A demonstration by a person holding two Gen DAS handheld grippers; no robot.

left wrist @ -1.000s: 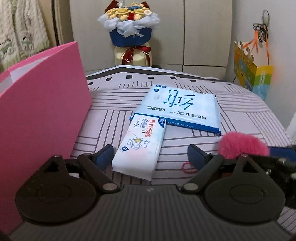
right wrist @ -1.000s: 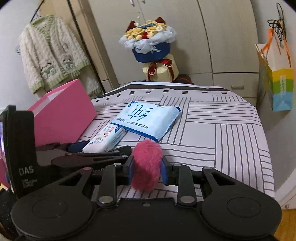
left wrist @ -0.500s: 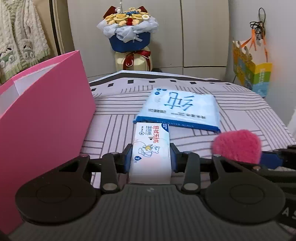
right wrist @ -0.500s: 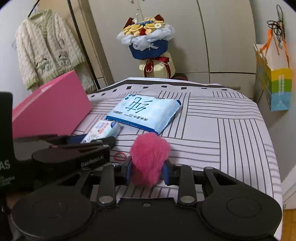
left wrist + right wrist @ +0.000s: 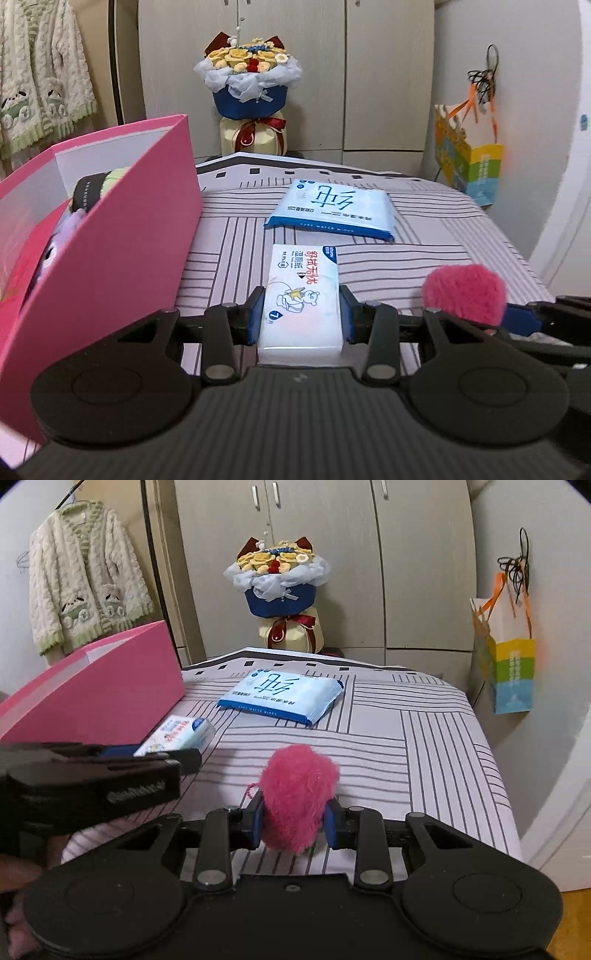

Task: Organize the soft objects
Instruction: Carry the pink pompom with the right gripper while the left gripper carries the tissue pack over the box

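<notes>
My left gripper (image 5: 302, 314) is shut on a small white wet-wipes pack (image 5: 301, 295) with a bear picture and holds it above the striped bed. The pack also shows in the right wrist view (image 5: 177, 734). My right gripper (image 5: 294, 821) is shut on a fluffy pink pompom (image 5: 299, 794), which shows at the right of the left wrist view (image 5: 463, 293). A large blue wipes pack (image 5: 332, 210) lies flat on the bed further back. An open pink box (image 5: 92, 236) stands at the left with soft toys inside.
A striped bedspread (image 5: 406, 746) covers the bed, whose right edge drops to the floor. A flower bouquet (image 5: 280, 587) stands beyond the bed's far end before cabinet doors. A paper bag (image 5: 509, 664) hangs on the right wall. A knitted cardigan (image 5: 81, 590) hangs at the left.
My left gripper closed on the small wipes pack and lifted it. My right gripper rose with the pompom. The inside of the pink box has come into view.
</notes>
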